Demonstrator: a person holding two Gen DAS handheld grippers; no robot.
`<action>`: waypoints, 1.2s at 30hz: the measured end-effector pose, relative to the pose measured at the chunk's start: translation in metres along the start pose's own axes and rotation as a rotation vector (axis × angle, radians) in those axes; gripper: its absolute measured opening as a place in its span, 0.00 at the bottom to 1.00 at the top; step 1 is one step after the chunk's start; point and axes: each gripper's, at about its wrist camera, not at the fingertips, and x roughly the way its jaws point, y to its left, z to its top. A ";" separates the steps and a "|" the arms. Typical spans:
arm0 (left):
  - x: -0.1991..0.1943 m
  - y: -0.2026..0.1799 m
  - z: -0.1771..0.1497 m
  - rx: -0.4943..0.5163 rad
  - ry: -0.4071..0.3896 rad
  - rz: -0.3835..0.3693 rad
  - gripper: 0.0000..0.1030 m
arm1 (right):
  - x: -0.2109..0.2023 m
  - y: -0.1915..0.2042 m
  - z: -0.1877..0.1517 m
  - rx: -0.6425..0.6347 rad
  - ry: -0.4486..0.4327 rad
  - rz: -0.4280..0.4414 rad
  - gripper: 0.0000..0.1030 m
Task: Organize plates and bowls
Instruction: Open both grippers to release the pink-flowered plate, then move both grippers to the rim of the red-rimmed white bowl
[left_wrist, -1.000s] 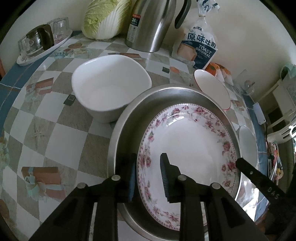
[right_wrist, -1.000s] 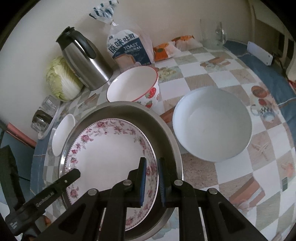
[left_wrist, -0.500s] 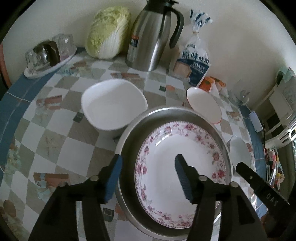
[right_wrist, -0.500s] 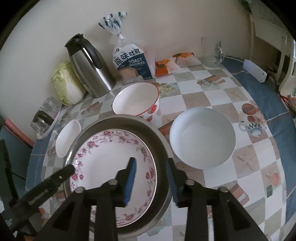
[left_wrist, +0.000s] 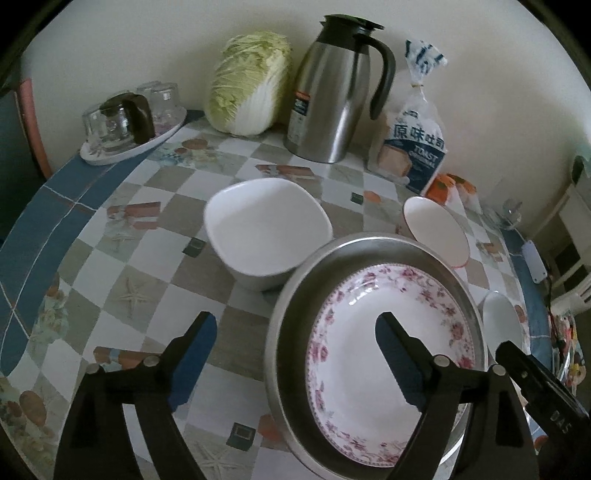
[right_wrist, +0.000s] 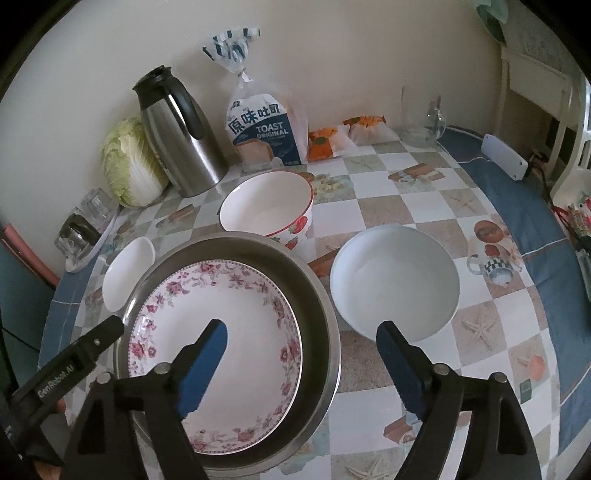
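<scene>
at the bench's near edge, left view: left gripper (left_wrist: 295, 354) has just been opening its jaws wide, nothing held, astride the pan (left_wrist: 291, 314) rim; plate (left_wrist: 369, 332) lies inside. square bowl (left_wrist: 266, 229) sits just beyond.

right view: right gripper (right_wrist: 299, 354) likewise just opened, empty, over pan rim. round bowl (right_wrist: 395, 280) beside it; take one bowl next, gripping its rim squarely.

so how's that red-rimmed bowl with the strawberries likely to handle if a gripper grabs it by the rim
The red-rimmed bowl looks like glazed ceramic, so probably rigid, breakable and slick under the pads. It is deep with tall walls, so likely weighty, and a one-sided rim grip may let it tilt.
</scene>
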 end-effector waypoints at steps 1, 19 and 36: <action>0.000 0.001 0.000 -0.005 -0.001 0.004 0.86 | 0.000 0.000 0.000 0.001 -0.001 0.001 0.86; -0.001 0.004 -0.004 -0.011 0.016 0.046 0.86 | -0.007 0.004 -0.001 -0.010 -0.021 0.031 1.00; -0.026 -0.007 -0.001 0.052 -0.096 -0.030 0.86 | -0.032 -0.003 0.001 0.015 -0.127 0.064 1.00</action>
